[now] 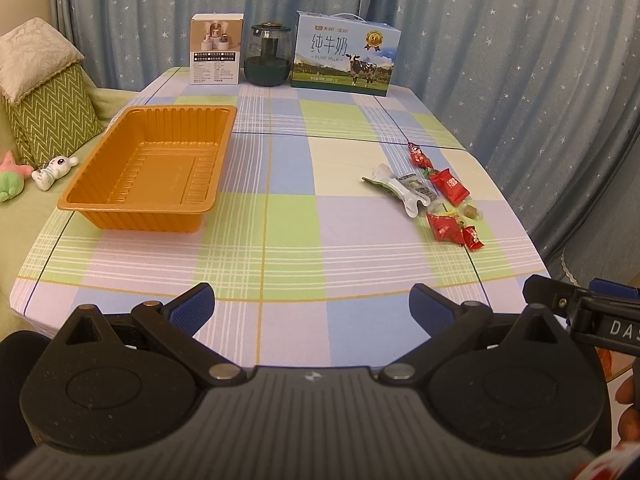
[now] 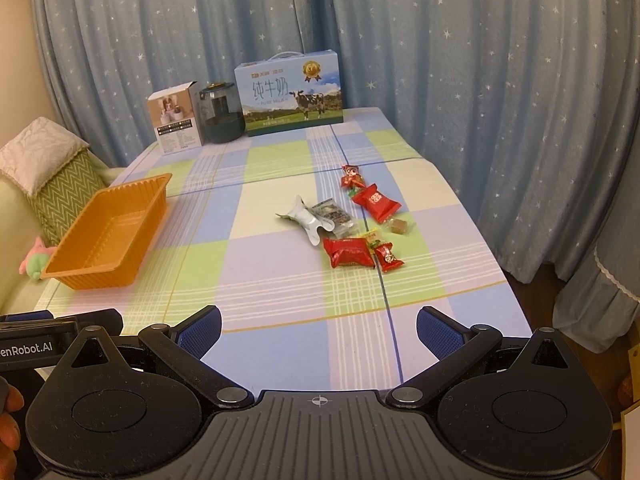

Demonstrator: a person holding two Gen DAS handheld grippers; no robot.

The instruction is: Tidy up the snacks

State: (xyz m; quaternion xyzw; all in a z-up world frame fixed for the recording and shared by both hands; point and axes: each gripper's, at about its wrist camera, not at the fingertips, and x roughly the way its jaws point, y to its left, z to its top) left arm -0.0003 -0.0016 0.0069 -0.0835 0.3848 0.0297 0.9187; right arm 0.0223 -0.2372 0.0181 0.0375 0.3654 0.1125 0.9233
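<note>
Start state, nothing picked. Left gripper (image 1: 312, 310) and right gripper (image 2: 319, 330) fingers spread wide, empty, at near table (image 2: 280, 344) edge. Snack pile (image 2: 352, 224) well right of orange tray (image 2: 108, 236), tray empty. Next, likely: reach nearest red packet (image 2: 348, 253), pinch, carry left to tray.

small print on the white box (image 1: 216, 49) too tiny to read. pink-green plush toy (image 1: 10, 178) cut by left edge, in right wrist view half hidden behind orange tray (image 2: 108, 236). print on red snack packets (image 2: 376, 201) illegible. other gripper's body (image 1: 592, 316) cut at right edge, label partly readable only. fingertips (image 2: 8, 420) clipped at left edge.
</note>
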